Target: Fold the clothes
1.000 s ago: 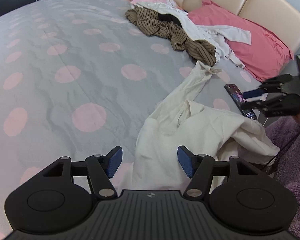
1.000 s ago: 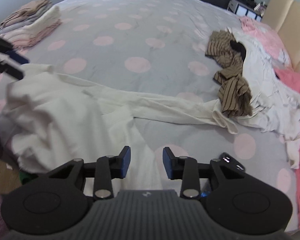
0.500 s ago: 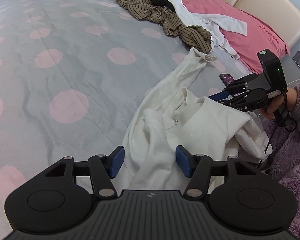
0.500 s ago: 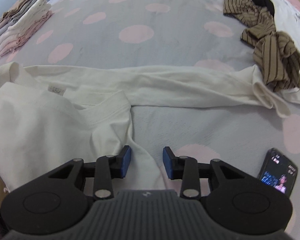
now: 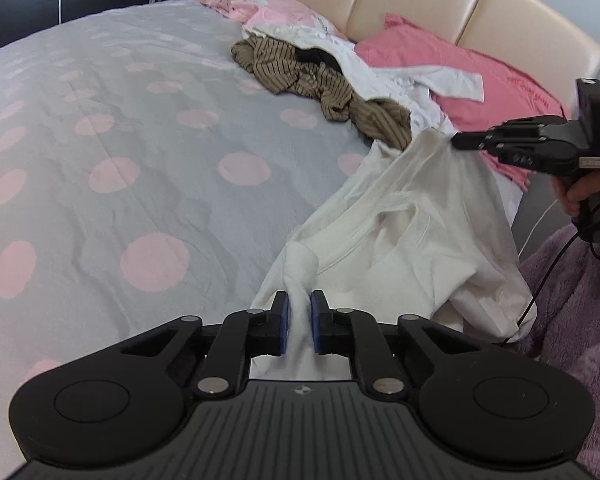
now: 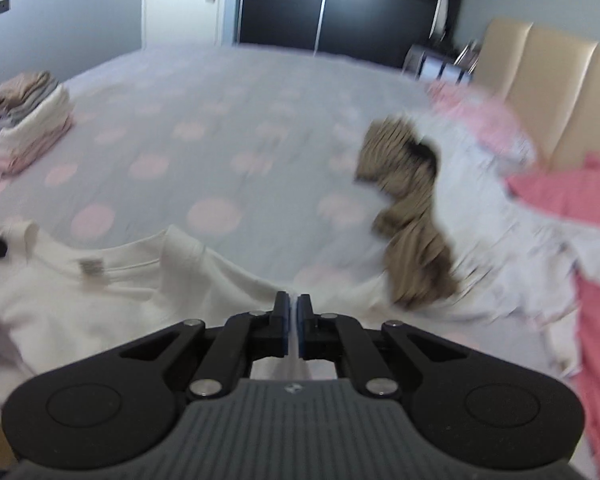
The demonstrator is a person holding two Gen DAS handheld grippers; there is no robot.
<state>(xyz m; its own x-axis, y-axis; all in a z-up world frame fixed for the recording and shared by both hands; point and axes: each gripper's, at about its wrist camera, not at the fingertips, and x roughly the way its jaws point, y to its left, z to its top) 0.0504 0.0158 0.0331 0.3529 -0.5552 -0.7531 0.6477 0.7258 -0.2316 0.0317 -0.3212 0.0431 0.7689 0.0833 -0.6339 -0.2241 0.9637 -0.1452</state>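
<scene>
Left wrist view showed the grey bedspread with pink dots [image 5: 140,168] ahead of both grippers, the cream long-sleeved cotton shirt [image 5: 412,240] slung between them. The jaws of the left gripper [image 5: 299,322] and the right gripper [image 6: 293,324] had just been closing, each pinching shirt fabric; its long axis ran gripper to gripper.

Bed [image 5: 112,128] as landmark. Shirt [image 5: 412,240] lay at its near edge, partly over the side, w/ one sleeve running up toward the headboard [image 5: 420,12]. Striped garment [image 5: 324,84] sat further up the bed, just beyond that sleeve's end. Pillow [image 5: 480,84] was at the head end, against the headboard. Folded stack [image 6: 20,124] was at the foot end, well apart from the shirt.
</scene>
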